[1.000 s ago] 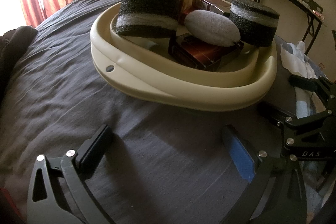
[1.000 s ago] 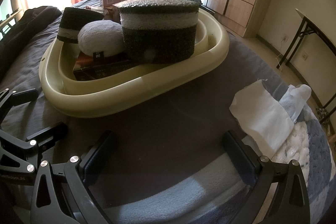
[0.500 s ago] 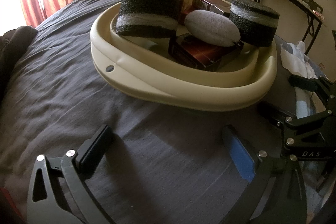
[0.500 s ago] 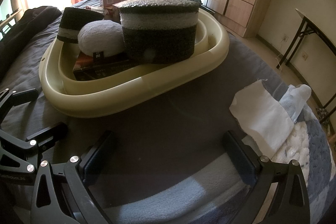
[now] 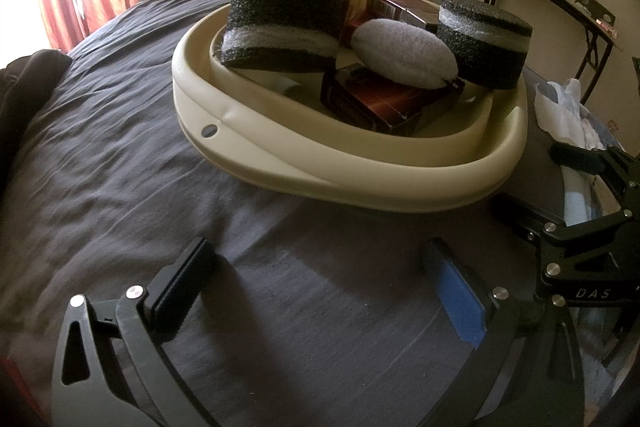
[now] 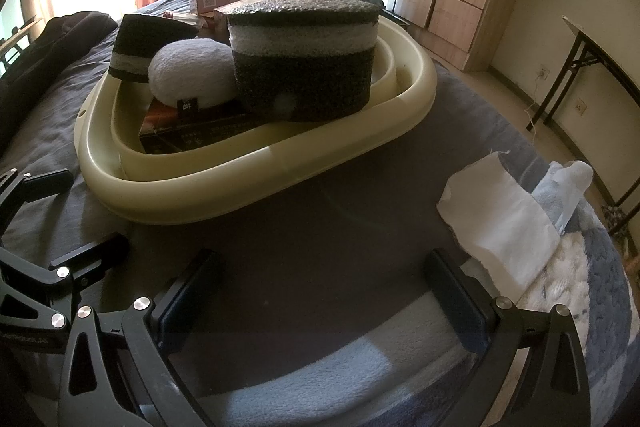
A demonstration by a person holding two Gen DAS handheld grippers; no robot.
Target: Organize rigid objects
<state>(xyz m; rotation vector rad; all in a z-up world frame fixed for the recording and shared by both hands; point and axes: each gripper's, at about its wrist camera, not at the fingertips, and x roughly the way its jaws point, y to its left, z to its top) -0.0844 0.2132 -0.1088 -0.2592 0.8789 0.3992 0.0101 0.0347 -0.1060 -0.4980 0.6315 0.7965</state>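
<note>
Left wrist view: the left gripper (image 5: pixel 320 287) hangs low over the dark sheet (image 5: pixel 120 167), its jaws spread wide with nothing between them. Ahead sits the cream basin (image 5: pixel 360 179), resting on the sheet. Inside it are a foam block (image 5: pixel 280 27) at the far left, a white oval pad (image 5: pixel 404 57) lying on a dark red box (image 5: pixel 380 103), and a round foam puck (image 5: pixel 486 43) at the right, leaning against the basin wall. More boxes (image 5: pixel 384 7) show behind them. The right gripper's frame appears at the right edge, close by. Compared with the pictures from a second and half a second ago, nothing has moved here: same pose, same layout.

Right wrist view: the right gripper (image 6: pixel 320 291) is likewise spread and empty, above the sheet and a blue blanket (image 6: pixel 580 287). The basin (image 6: pixel 240 179) lies ahead to the left, with the puck (image 6: pixel 304 67) nearest, then the pad (image 6: pixel 192 75), box (image 6: pixel 188 131) and block (image 6: pixel 140 47). A white cloth (image 6: pixel 500 219) lies just beside the right finger. This view is also unchanged.

Both grippers idle with every rigid item already in the basin; I judge the sorting is either finished or paused before any further pick.
</note>
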